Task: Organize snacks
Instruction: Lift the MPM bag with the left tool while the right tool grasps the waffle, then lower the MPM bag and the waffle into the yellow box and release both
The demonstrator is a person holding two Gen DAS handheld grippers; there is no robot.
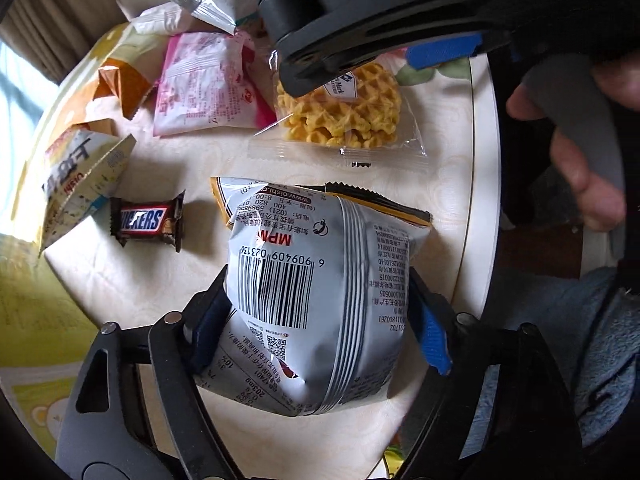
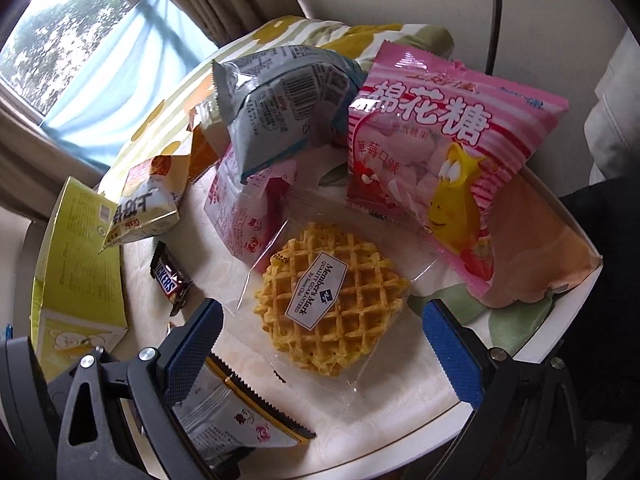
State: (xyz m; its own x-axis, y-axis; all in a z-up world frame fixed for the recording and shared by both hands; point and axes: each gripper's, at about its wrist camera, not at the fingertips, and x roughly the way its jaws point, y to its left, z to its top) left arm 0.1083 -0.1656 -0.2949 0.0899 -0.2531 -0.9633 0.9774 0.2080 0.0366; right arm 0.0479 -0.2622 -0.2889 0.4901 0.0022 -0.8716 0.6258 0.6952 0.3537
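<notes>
A puffy silver snack bag (image 1: 320, 264) with a barcode lies on the round table, and it shows again at the bottom left of the right wrist view as the silver snack bag (image 2: 224, 416). My left gripper (image 1: 320, 316) points down over it, with both blue pads against the bag's sides. A clear-wrapped waffle (image 2: 332, 304) lies just beyond it, seen in the left wrist view as the waffle (image 1: 344, 108). My right gripper (image 2: 320, 356) hangs open above the waffle, one blue pad on each side and neither touching it. The right gripper (image 1: 360, 40) also fills the top of the left wrist view.
A Snickers bar (image 1: 146, 222) lies left of the silver bag. Behind it are an Oishi bag (image 1: 80, 184), a pink packet (image 1: 208, 84), a pink marshmallow bag (image 2: 440, 160) and another silver bag (image 2: 280, 108). A yellow box (image 2: 76, 272) stands at the left. The table rim (image 1: 486, 160) curves on the right.
</notes>
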